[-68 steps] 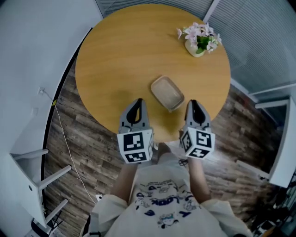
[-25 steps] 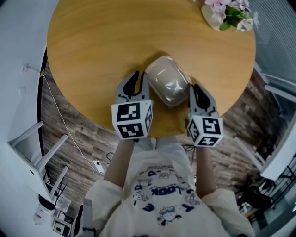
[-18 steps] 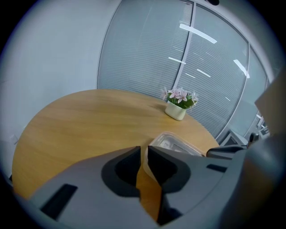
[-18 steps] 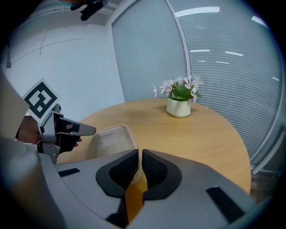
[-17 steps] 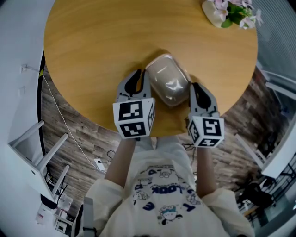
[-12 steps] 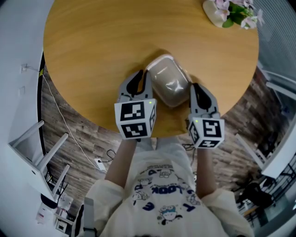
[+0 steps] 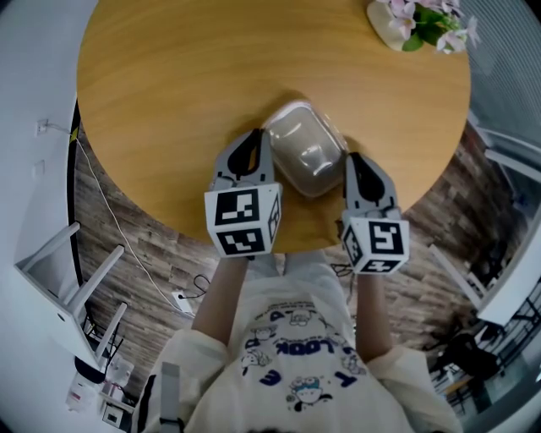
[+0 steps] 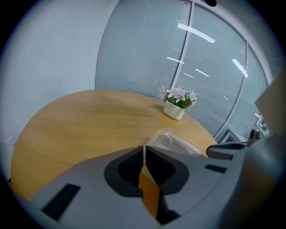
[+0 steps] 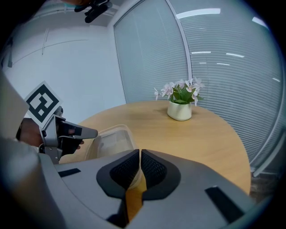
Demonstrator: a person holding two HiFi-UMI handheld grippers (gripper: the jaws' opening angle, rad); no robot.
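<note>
A clear plastic container (image 7: 305, 151) lies on the round wooden table (image 7: 186, 76) near its front edge. My left gripper (image 7: 251, 149) is just left of the container, jaws shut with nothing between them. My right gripper (image 7: 356, 174) is at the container's right side, jaws shut and empty too. In the left gripper view the container (image 8: 178, 144) lies just ahead and to the right of the left gripper (image 8: 145, 149). From the right gripper view the container (image 9: 111, 139) is ahead and to the left of the right gripper (image 9: 140, 153), and the left gripper's marker cube (image 9: 42, 101) shows beyond it.
A white pot of pink flowers (image 7: 416, 23) stands at the table's far right edge. White furniture legs (image 7: 68, 279) stand on the wood-plank floor at the left. Window blinds (image 8: 187, 67) rise behind the table.
The view closed in on the table since the earliest frame, and both grippers now flank the container. Over the last second they have barely moved.
</note>
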